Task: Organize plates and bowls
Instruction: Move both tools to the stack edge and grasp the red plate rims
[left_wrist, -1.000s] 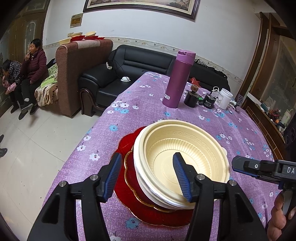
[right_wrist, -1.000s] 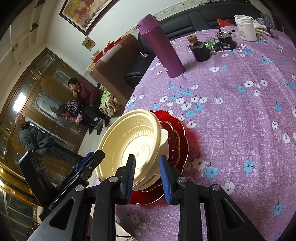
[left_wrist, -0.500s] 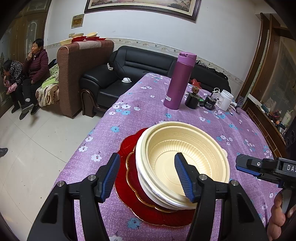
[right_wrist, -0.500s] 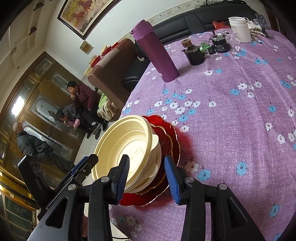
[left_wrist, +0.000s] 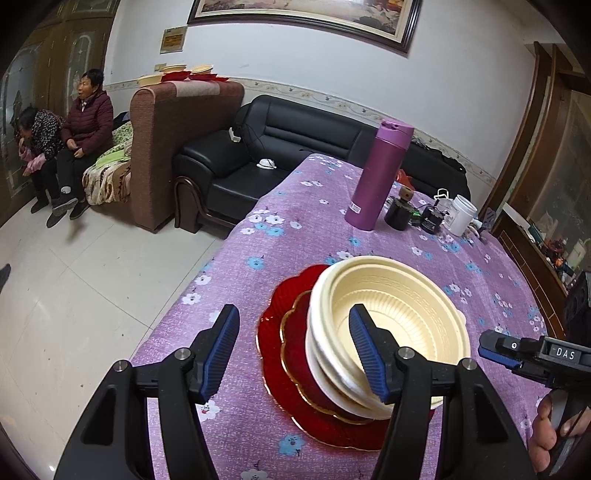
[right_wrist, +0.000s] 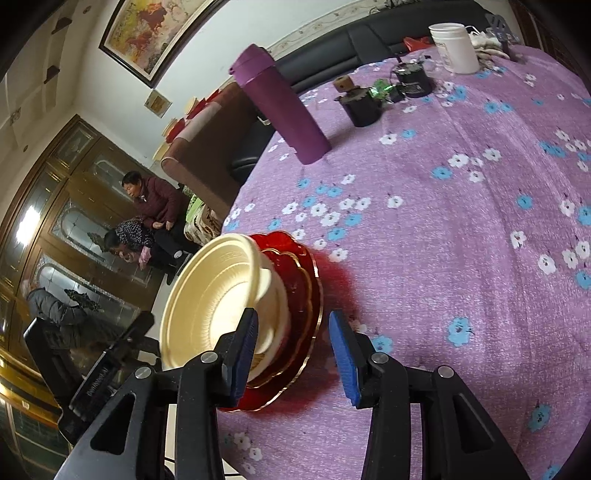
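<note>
Jaws apart around cream ribbed bowls nested on scalloped red plates

White walls with a framed painting, a black leather sofa, pale tiled floor, wooden cabinets.

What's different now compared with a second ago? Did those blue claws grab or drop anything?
The right gripper spread its jaws wider and backed a little away from the stack; nothing is held. The left gripper stayed open and has drawn back slightly, gripping nothing. The cream bowls remain stacked on the red plates, and the purple flask has not moved.
</note>
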